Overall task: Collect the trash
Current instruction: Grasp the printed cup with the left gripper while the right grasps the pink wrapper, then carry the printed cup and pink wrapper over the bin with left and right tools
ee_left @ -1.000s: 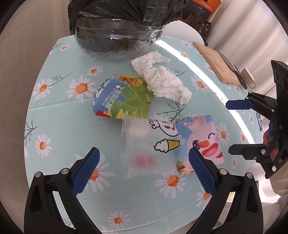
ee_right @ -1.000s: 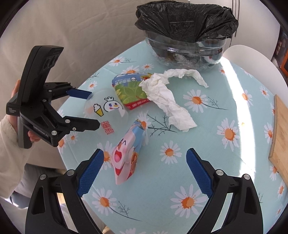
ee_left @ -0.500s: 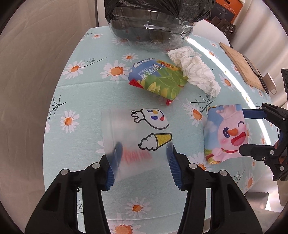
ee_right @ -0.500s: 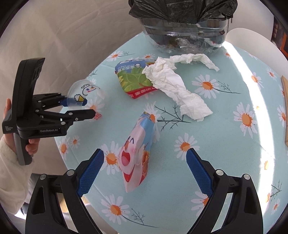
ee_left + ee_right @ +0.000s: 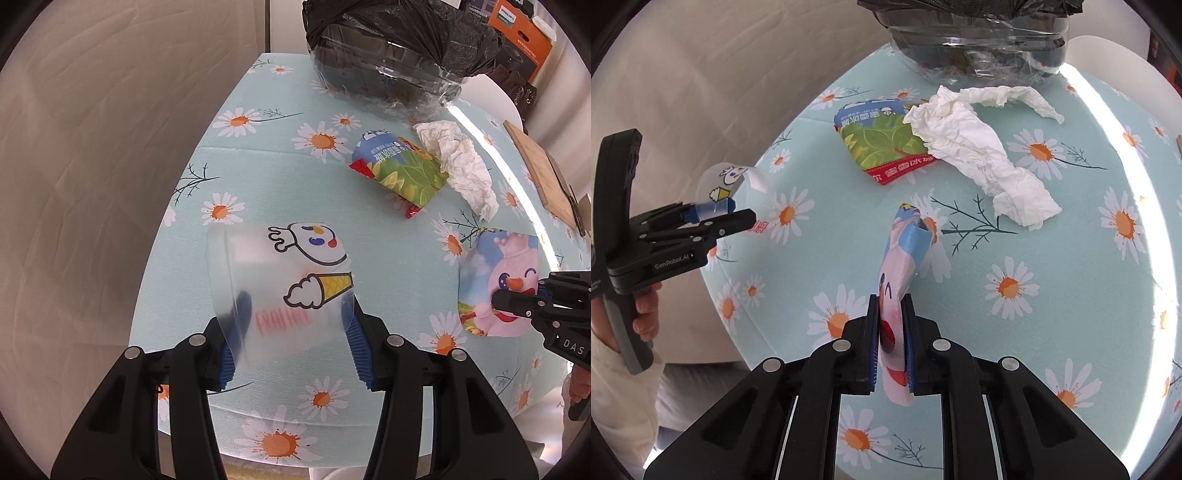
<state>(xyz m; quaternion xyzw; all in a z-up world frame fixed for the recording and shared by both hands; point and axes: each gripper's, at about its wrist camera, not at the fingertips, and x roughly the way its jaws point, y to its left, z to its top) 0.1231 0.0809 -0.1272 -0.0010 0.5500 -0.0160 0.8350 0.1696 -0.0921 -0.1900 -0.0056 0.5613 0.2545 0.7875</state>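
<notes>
My left gripper [image 5: 291, 343] is shut on a frosted clear plastic cup [image 5: 273, 280] with a cartoon and ice-cream print, held above the table's near left edge; the cup also shows in the right wrist view [image 5: 735, 184]. My right gripper [image 5: 891, 350] is shut on a pink cartoon wrapper [image 5: 901, 258], which also shows in the left wrist view [image 5: 498, 280]. A green and blue snack bag [image 5: 882, 140] and a crumpled white tissue [image 5: 979, 147] lie on the table. A clear bin with a black liner [image 5: 391, 59] stands at the far edge.
The round table [image 5: 1052, 295] has a light blue daisy cloth. A wooden cutting board [image 5: 543, 173] lies at the far right. An orange box [image 5: 517, 33] stands behind the bin. A beige curtain [image 5: 92, 147] hangs to the left.
My right gripper went from open around the pink wrapper to shut on it. My left gripper closed on the cup and drew it toward the table's left edge.
</notes>
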